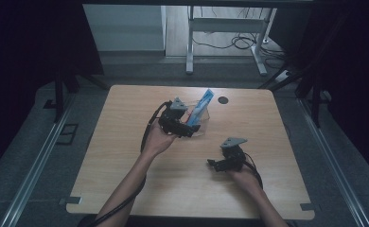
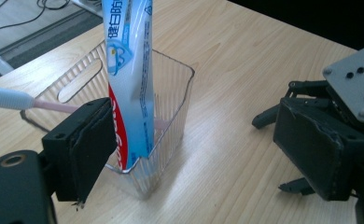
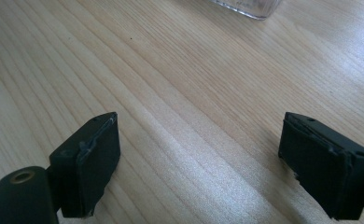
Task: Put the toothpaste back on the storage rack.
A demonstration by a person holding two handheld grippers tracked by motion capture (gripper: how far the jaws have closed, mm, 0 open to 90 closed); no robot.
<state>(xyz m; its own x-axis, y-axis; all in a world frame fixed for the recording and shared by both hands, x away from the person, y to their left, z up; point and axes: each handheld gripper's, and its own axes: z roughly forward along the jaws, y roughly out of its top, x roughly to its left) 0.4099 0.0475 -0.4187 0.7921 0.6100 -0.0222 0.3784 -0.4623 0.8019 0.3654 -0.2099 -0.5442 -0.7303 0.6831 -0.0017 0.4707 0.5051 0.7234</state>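
Item: clear ribbed plastic container (image 2: 171, 88), rectangular, with slot handles cut in its walls, standing upright on the light wood-grain surface (image 1: 126, 179) a little beyond its centre, seen in the high view.

Contents: one white-and-blue toothpaste tube with a red band (image 2: 129, 79), standing on end inside the container and leaning, its upper part rising well above the rim; one toothbrush with a white end and pink handle (image 2: 17, 99), lying across the container's rim, partly hidden behind the tube.

Left tongs (image 1: 185, 126): held in the person's left hand (image 1: 156, 142) at the near side of the container. In the left gripper view the jaws stand wide apart; the left-hand one sits just beside the tube's lower end and the container's near corner, and whether it touches them cannot be told; the other stands well clear to the right. Nothing is gripped.

Right tongs (image 1: 211, 164): held in the person's right hand (image 1: 244, 176) low over the surface, nearer the person and well apart from the container. Jaws wide, with bare wood between them in the right gripper view; a corner of the container shows at that view's top edge.

Also: small dark round spot (image 1: 223, 100) on the surface just beyond the container.
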